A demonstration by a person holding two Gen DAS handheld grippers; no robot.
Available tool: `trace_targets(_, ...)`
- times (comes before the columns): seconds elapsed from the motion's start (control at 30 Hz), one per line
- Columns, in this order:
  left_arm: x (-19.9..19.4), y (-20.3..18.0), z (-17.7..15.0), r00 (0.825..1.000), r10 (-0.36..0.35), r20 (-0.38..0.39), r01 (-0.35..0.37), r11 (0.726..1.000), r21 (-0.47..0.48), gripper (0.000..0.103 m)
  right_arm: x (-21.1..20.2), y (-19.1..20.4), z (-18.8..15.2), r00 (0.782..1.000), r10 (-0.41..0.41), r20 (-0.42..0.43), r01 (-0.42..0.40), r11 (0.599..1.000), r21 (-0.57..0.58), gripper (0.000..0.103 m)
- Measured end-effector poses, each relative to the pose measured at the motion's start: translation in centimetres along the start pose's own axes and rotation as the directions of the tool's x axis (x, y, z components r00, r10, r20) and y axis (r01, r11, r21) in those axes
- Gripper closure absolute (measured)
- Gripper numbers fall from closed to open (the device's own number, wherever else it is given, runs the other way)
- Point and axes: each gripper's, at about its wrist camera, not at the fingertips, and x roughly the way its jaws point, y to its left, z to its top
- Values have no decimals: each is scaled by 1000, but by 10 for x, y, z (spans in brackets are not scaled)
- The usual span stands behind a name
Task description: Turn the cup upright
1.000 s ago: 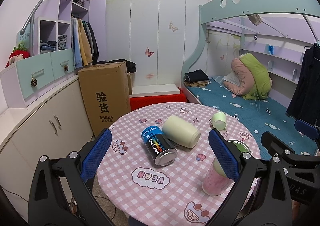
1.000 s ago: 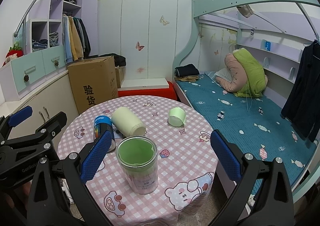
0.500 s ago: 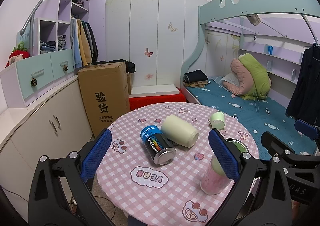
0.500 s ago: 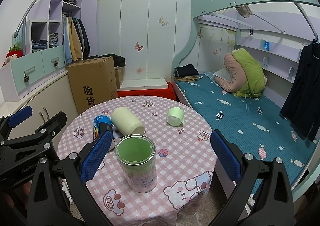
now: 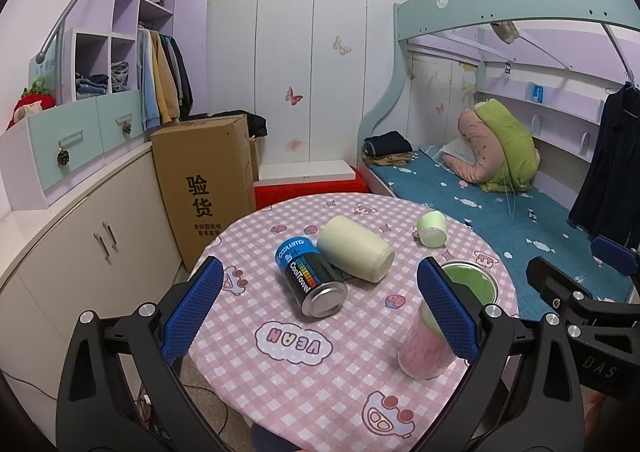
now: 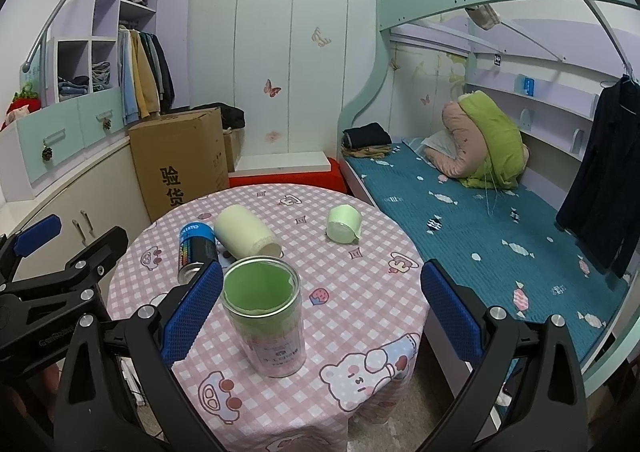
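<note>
A small pale green cup [image 5: 431, 229] lies on its side at the far right of the round table [image 5: 348, 376]; it also shows in the right wrist view [image 6: 343, 223]. A larger cream cup [image 5: 354, 249] lies on its side mid-table, also in the right wrist view [image 6: 245, 230]. My left gripper [image 5: 320, 312] is open and empty above the near table edge. My right gripper [image 6: 316, 316] is open and empty, hovering near the table's right front.
A blue and black can [image 5: 310, 276] lies beside the cream cup. An upright clear tumbler with green lining [image 6: 264, 316] stands near my right gripper's left finger. A cardboard box [image 5: 204, 184] and cabinets stand left; a bunk bed [image 5: 480, 192] stands right.
Both grippers have drifted slightly back from the table. No object on the table has moved.
</note>
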Motion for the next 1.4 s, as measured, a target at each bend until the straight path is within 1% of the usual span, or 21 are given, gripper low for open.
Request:
trace_targets(0.17, 4, -1, -3, 1000, -3, -10, 3, 1000, 8, 5, 2, -1, -2, 1000, -2, -8, 2, 1000, 2, 8)
trace_targets(0.9, 5, -2, -4, 1000, -3, -8, 3, 1000, 9, 5, 3, -1, -3, 1000, 0, -6, 0, 1000, 3, 8)
trace_targets(0.97, 6, -3, -3, 1000, 1, -1, -1, 1000, 9, 5, 3, -1, -3, 1000, 0, -6, 0, 1000, 2, 8)
trace_targets(1.03, 4, -2, -2, 999, 12, 30, -13, 1000, 16, 5, 3, -1, -3, 1000, -1, -7, 1, 1000, 2, 8)
trace_targets(1.1, 3, -2, 0, 999, 19, 43, -20, 1000, 16, 5, 3, -1, -2, 1000, 0, -6, 0, 1000, 2, 8)
trace_targets(1.27, 0, 1, 2, 998, 11, 56, -12, 1000, 10, 5, 2, 0, 1, 1000, 2, 3, -2, 1000, 3, 8)
trace_targets(1.4, 0, 0, 1, 998, 20, 61, -21, 1000, 19, 5, 4, 1, 2, 1000, 4, 1, -4, 1000, 3, 8)
